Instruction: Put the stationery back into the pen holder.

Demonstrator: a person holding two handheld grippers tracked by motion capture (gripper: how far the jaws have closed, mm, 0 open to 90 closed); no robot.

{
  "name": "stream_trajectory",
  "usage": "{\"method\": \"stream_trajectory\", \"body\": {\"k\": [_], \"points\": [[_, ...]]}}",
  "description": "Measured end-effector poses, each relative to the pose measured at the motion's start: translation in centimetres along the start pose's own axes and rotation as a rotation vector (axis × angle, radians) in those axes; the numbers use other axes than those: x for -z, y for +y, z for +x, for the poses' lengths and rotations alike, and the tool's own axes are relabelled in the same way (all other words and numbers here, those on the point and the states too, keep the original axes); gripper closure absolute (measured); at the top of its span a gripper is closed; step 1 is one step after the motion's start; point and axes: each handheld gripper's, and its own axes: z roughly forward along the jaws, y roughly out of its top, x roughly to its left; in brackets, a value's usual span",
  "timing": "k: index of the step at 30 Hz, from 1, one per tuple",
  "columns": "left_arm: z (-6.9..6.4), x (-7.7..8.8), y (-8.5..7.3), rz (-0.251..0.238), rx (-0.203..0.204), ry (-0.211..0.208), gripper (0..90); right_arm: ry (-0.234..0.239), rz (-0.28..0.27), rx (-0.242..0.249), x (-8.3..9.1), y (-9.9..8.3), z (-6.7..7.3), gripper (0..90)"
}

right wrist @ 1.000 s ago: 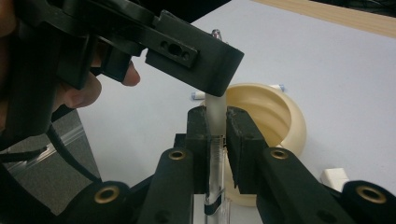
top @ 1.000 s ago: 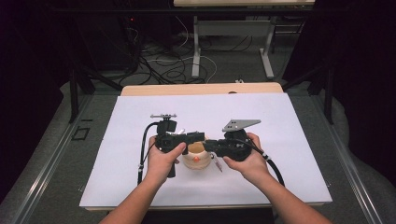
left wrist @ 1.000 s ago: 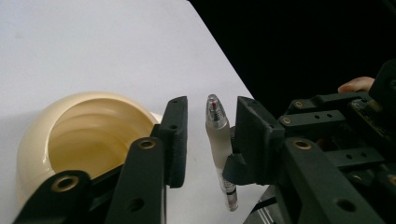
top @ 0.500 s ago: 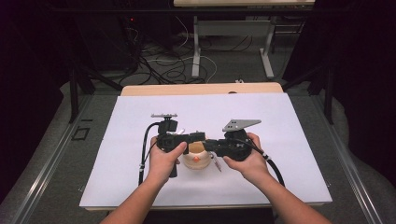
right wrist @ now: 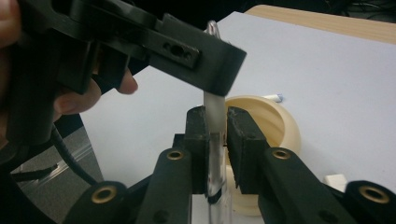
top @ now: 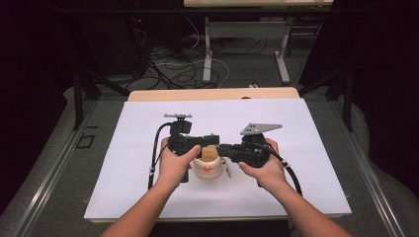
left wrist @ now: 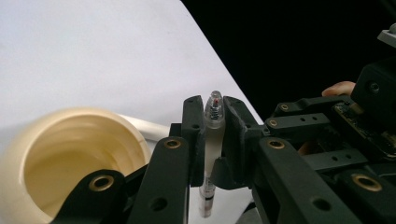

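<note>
A clear pen with a spring at its tip [left wrist: 214, 122] stands upright between the pads of my left gripper [left wrist: 214, 106], which is shut on it near the tip. Lower on the same pen [right wrist: 214, 122] my right gripper [right wrist: 216, 116] is shut too; its jaws have just eased open a little, with the pen still between them. In the high view the left gripper [top: 212, 140] and right gripper [top: 223, 148] meet nose to nose over a cream bowl [top: 209, 169]. The bowl [left wrist: 70, 154] sits just below and beside the jaws, its inside bare.
A white sheet [top: 306, 148] covers the wooden table [top: 212, 94]. A small white stick with a blue end [right wrist: 273, 98] lies behind the bowl [right wrist: 275, 122], and a small white piece [right wrist: 334, 180] lies to its right. Cables and desk legs [top: 207, 59] stand beyond the far edge.
Both hands stay in the same place over the bowl. No clear shift shows in the high view.
</note>
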Motion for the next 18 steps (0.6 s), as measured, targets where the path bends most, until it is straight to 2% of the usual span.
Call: {"method": "stream_trajectory", "body": {"k": [3,7,9,10,11,18], "points": [[-0.3,0.3,0.9,0.002,-0.02,0.017,80.0,-0.002,0.017,-0.02,0.1,0.0,-0.3,70.9],[-0.6,0.8,2.1,0.008,-0.046,0.055,80.0,-0.008,0.005,-0.011,0.2,0.0,-0.6,66.5],[-0.6,1.0,2.7,0.0,-0.056,0.071,80.0,-0.01,0.023,-0.019,0.5,0.1,-0.7,64.7],[-0.7,1.1,3.0,0.004,-0.065,0.074,80.0,-0.01,0.001,-0.019,0.4,0.1,-0.7,63.6],[-0.7,1.2,3.3,0.004,-0.072,0.083,80.0,-0.013,0.002,-0.018,0.4,0.1,-0.8,62.4],[-0.8,1.7,4.6,0.004,-0.093,0.12,80.0,-0.022,0.013,-0.019,0.4,0.1,-1.0,56.5]]}}
